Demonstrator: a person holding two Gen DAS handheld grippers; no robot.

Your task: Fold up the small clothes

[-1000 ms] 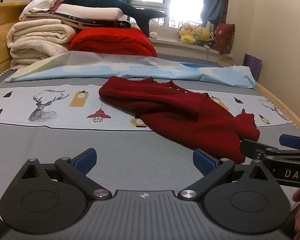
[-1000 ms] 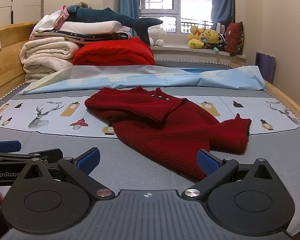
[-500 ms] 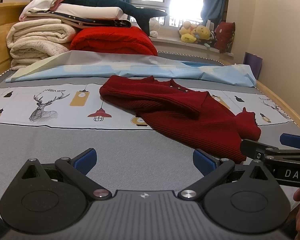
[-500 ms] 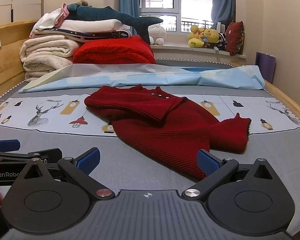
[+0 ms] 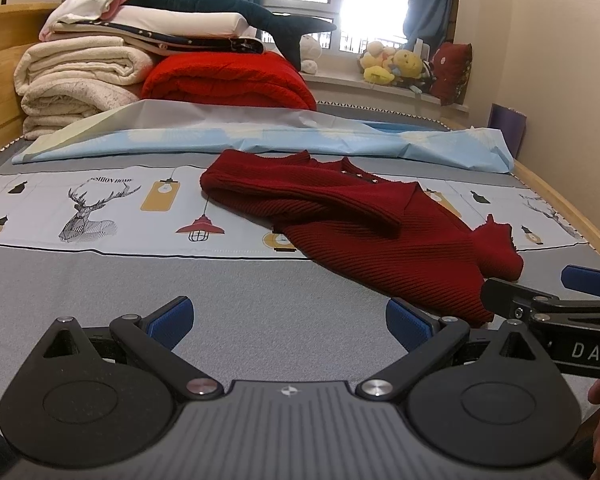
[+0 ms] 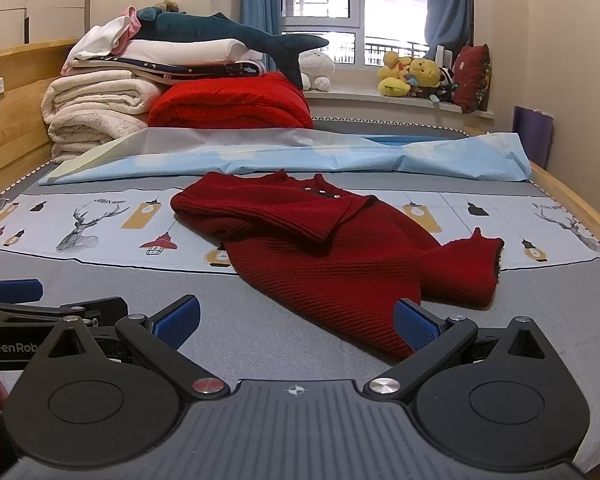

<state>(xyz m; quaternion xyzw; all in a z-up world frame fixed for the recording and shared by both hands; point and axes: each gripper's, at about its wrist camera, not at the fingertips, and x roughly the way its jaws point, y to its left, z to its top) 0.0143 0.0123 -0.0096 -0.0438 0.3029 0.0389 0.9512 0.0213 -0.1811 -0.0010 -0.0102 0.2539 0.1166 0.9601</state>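
Note:
A small dark red knitted sweater (image 5: 360, 216) lies partly folded on the bed, one sleeve laid across its body; it also shows in the right wrist view (image 6: 332, 248). My left gripper (image 5: 288, 320) is open and empty, low over the grey sheet, just left of the sweater's near hem. My right gripper (image 6: 296, 322) is open and empty, its right fingertip close to the near hem. The right gripper's side shows at the right edge of the left wrist view (image 5: 552, 300), and the left gripper's side at the left edge of the right wrist view (image 6: 32, 304).
A light blue sheet (image 6: 340, 156) lies crumpled behind the sweater. Folded white and red blankets (image 6: 172, 100) with a plush shark (image 6: 236, 36) are stacked at the back left. Plush toys (image 6: 416, 74) sit on the windowsill. Wooden bed rails (image 6: 580, 208) run along both sides.
Both grippers have dipped slightly and eased forward toward the sweater; the scene sits a little higher in the views. Both stay open and the sweater has not moved.

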